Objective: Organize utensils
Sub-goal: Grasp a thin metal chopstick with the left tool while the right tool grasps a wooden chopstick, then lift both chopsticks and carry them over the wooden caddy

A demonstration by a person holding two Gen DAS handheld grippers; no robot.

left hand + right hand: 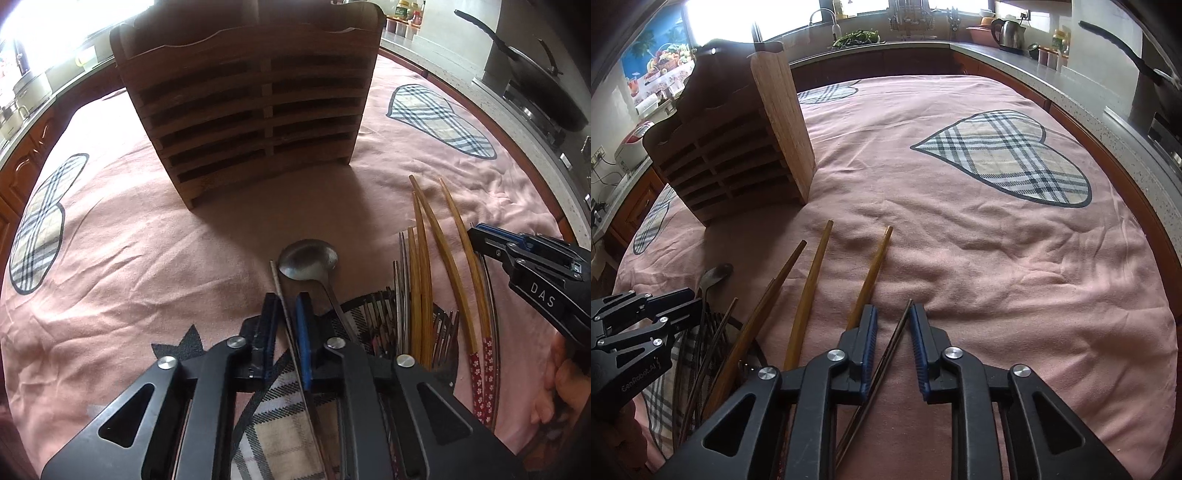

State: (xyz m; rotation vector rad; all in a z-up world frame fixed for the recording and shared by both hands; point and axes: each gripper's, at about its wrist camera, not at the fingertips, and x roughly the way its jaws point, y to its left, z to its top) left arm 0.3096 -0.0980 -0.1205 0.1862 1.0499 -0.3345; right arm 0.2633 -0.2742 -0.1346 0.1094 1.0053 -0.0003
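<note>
A slatted wooden utensil rack (pixel 251 110) (pixel 738 158) stands upright on the pink cloth (pixel 147 258). In front of it lie a metal spoon (pixel 308 258) (pixel 718 275), several forks (pixel 402 295) and wooden chopsticks (pixel 421 258) (pixel 812 280). My left gripper (pixel 287 301) (pixel 690 299) is shut on a thin metal chopstick (pixel 277 280) just left of the spoon. My right gripper (pixel 893 314) (pixel 476 232) sits at the right edge of the pile. It is shut on a dark chopstick (pixel 886 365) that runs slantwise between its blue pads.
A black pan (pixel 535 85) sits on the stove at the far right, beyond the cloth's edge. A kettle (pixel 1008 33) and jars stand on the back counter. A person's hand (pixel 569 387) holds the right gripper. Plaid heart prints mark the cloth.
</note>
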